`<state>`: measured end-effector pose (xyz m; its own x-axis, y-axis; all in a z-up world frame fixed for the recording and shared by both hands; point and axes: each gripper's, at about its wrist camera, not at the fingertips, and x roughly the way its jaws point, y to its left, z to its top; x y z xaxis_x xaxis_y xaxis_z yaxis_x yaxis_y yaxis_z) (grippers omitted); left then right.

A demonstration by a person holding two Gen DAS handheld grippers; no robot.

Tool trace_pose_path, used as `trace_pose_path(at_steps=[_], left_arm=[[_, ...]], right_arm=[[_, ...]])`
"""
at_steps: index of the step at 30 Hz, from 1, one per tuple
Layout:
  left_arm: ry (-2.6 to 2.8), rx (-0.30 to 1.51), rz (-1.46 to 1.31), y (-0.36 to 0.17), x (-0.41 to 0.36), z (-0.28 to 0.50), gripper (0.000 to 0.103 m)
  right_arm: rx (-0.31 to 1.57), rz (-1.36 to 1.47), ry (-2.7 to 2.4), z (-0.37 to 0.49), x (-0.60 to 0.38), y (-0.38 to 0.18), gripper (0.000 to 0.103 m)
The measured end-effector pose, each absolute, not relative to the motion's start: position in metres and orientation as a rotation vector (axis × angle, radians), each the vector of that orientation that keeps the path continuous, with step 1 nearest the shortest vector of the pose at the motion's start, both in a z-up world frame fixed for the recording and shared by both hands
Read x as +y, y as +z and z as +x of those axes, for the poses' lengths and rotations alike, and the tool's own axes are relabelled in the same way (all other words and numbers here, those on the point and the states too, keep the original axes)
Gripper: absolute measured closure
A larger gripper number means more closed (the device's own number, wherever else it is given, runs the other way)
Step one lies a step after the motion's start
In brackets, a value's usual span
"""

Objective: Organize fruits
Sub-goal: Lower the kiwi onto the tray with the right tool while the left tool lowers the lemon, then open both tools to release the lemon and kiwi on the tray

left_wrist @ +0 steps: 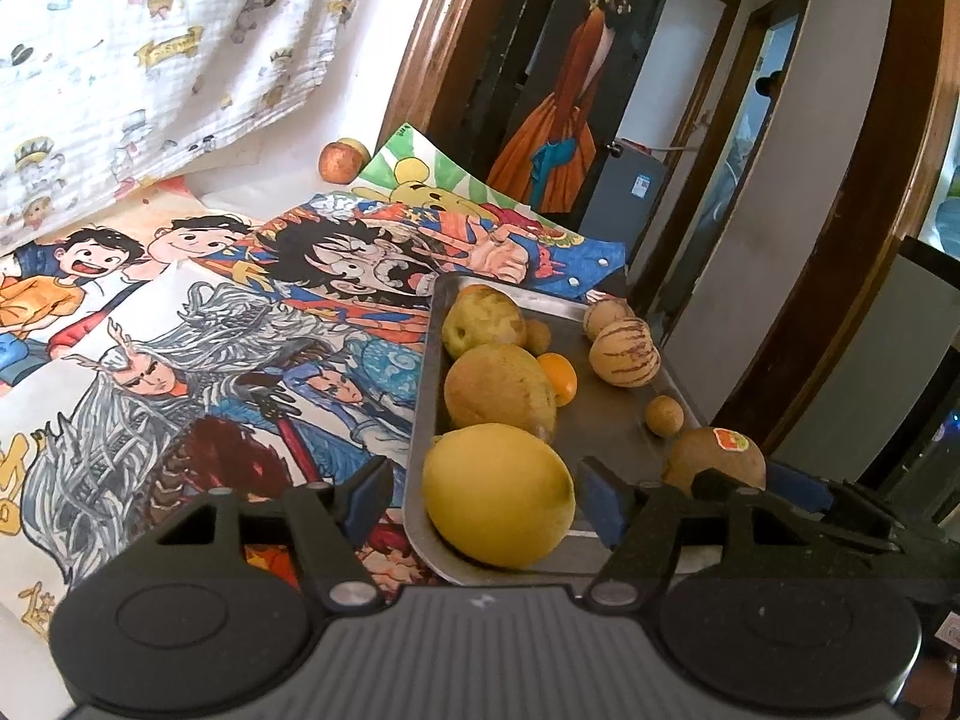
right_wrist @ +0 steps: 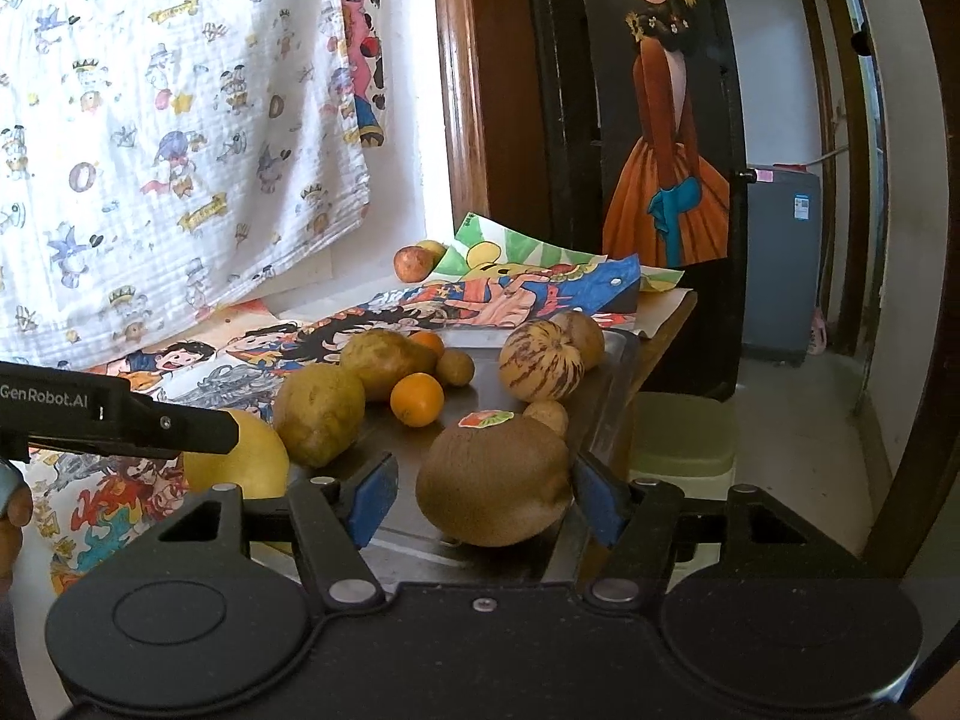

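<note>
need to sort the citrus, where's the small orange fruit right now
The small orange fruit lies on the metal tray, mid-frame in the right wrist view, just right of the two brownish pears and behind the stickered brown fruit.

Daylit room corner – table against a white wall, dark wooden door frames behind.

Draped over the wall, a white cartoon-print cloth (right_wrist: pixel 174 132); spread across the table (right_wrist: pixel 675 315), overlapping cartoon drawings (left_wrist: pixel 198 324). Beside the brown door frame (right_wrist: pixel 459 90), a dark door panel bearing a painted figure in an orange dress (right_wrist: pixel 666 180). Beyond it, a doorway (right_wrist: pixel 774 120) with a grey appliance (right_wrist: pixel 780 264) – pale walls, pale floor (right_wrist: pixel 798 438), a light green stool (right_wrist: pixel 684 438) under the table's edge. Soft, even light.
</note>
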<state>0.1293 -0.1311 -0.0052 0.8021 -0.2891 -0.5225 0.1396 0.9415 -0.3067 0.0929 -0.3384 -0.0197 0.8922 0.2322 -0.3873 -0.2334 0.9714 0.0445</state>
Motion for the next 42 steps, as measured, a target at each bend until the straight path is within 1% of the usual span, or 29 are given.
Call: trace_pose_path(at_steps=[5, 8, 10, 14, 16, 18, 26, 36, 42], left_arm=[[-0.217, 0.582, -0.275, -0.004, -0.126, 0.125, 0.024], [-0.207, 0.571, -0.281, -0.003, -0.123, 0.123, 0.019], [-0.201, 0.564, -0.288, -0.003, -0.121, 0.122, 0.014], [-0.181, 0.555, -0.300, -0.003, -0.116, 0.121, 0.008], [-0.172, 0.549, -0.306, -0.003, -0.114, 0.120, 0.003], [-0.162, 0.543, -0.307, -0.003, -0.113, 0.118, 0.001], [-0.116, 0.539, -0.303, -0.001, -0.107, 0.114, 0.001], [-0.069, 0.524, -0.243, 0.005, -0.105, 0.108, 0.000], [-0.035, 0.479, -0.215, 0.010, -0.104, 0.104, 0.000]], right_arm=[[0.384, 0.012, 0.229, 0.089, -0.337, -0.020, 0.028], [0.373, 0.011, 0.219, 0.086, -0.335, -0.020, 0.023], [0.368, 0.013, 0.212, 0.085, -0.334, -0.020, 0.021], [0.356, 0.035, 0.193, 0.082, -0.332, -0.019, 0.016], [0.350, 0.046, 0.186, 0.081, -0.332, -0.019, 0.013], [0.347, 0.050, 0.174, 0.080, -0.330, -0.018, 0.010], [0.336, 0.061, 0.155, 0.073, -0.322, -0.015, 0.001], [0.326, 0.072, 0.117, 0.064, -0.313, -0.011, 0.001], [0.339, 0.091, 0.090, 0.059, -0.310, -0.008, 0.001]])
